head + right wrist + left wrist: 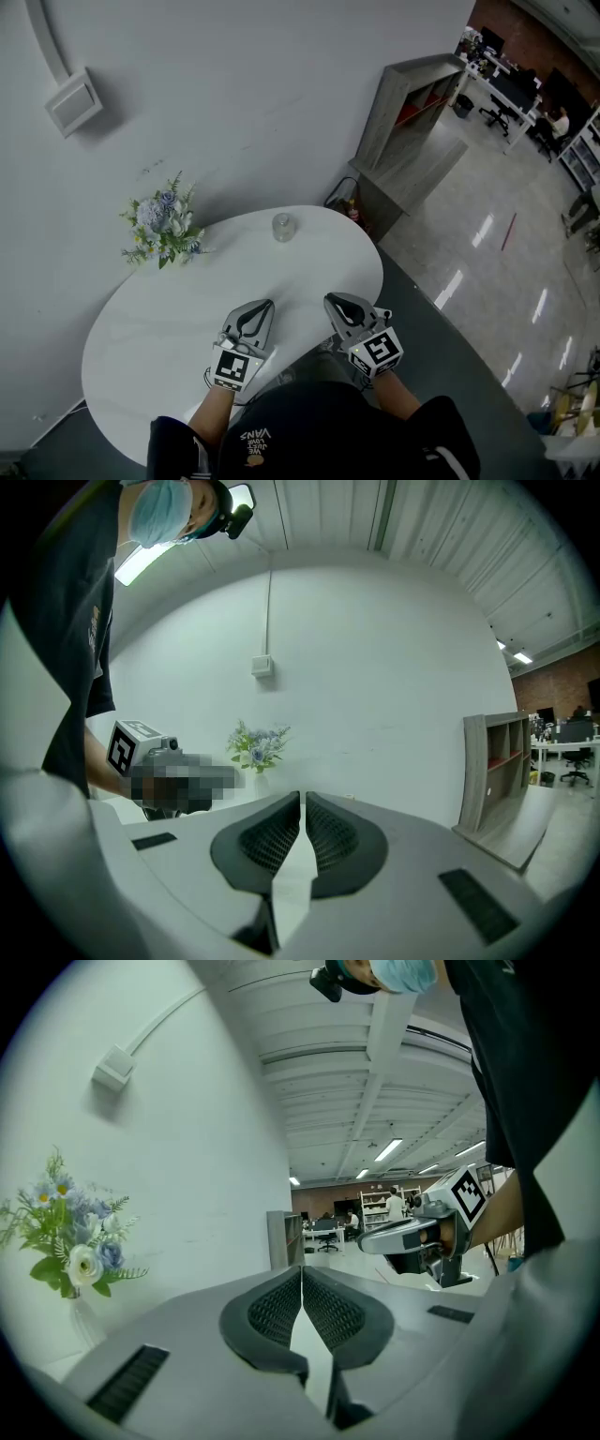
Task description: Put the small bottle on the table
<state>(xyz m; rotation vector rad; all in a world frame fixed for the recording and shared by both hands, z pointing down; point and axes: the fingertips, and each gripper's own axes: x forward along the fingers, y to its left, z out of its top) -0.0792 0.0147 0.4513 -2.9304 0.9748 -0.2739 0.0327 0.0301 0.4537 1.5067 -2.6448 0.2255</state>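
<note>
Small bottle (282, 227) stands upright on the white oval table (131, 328), close to the far rim by the wall. It reads as clear and glassy, short and squat, pale against the tabletop. It is too small in the head view to make out a cap or label. It stands alone, touching nothing but the table. A bunch of blue and white flowers (164, 227) with green leaves sits well to its left, at the table's edge against the wall. My left gripper (265, 307) is over the near part of the table, well apart from the bottle. Its ribbed pads (281, 1309) are pressed together tip to tip with nothing between them. My right gripper (332, 302) is beside it, over the near right of the table and also well short of the bottle. Its pads (333, 834) meet at the tips and hold nothing. Both grippers point roughly toward the far side of the table, a gap between them. A grey shelf unit (408, 122) stands on the floor beyond the table's right end. A small white box (73, 101) is fixed on the wall above the flowers.
</note>
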